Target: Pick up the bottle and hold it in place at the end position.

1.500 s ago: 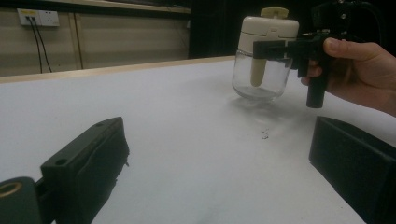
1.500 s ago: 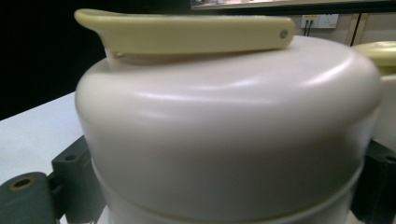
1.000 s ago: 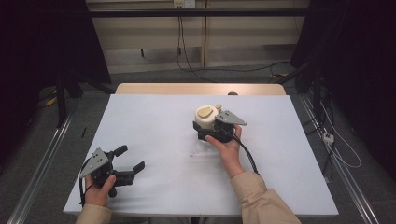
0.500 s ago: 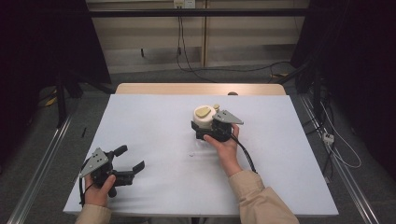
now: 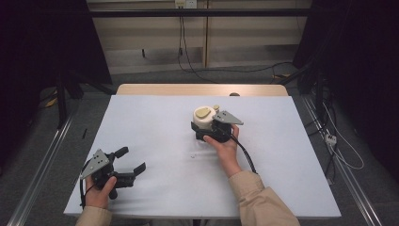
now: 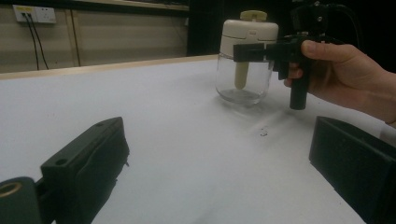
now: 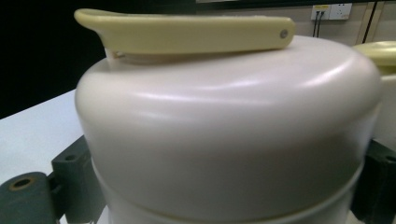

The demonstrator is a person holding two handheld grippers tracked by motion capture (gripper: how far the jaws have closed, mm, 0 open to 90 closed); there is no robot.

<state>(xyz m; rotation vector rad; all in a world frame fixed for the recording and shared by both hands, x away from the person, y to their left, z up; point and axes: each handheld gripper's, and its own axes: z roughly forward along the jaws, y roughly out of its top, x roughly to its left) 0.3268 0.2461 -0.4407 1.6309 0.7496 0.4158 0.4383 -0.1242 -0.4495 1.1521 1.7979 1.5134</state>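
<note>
Near the middle of the white surface [image 5: 155, 117], slightly to the right, stands the jar [image 5: 204, 120], a clear glass body under a cream lid, with a pale yellow lever [image 7: 187, 32] lying flat on top. The right hand-held gripper [image 5: 212, 132] comes at it from the near side, its jaws clamped around the cream lid. In the left gripper view the black jaws sit level across the lid, just above the glass, and the jar's base looks to be down on the surface. That grip seems chosen to steady the jar by its firm, opaque cap rather than the slick glass. Over at the near left corner, the left hand-held gripper [image 5: 127, 167] rests low with its jaws spread wide apart and nothing between them, well apart from the jar, angled toward it as if waiting its turn. Compared with a second ago, little changes: the jar and right hand have edged barely leftward, and the left gripper stays parked.
</note>
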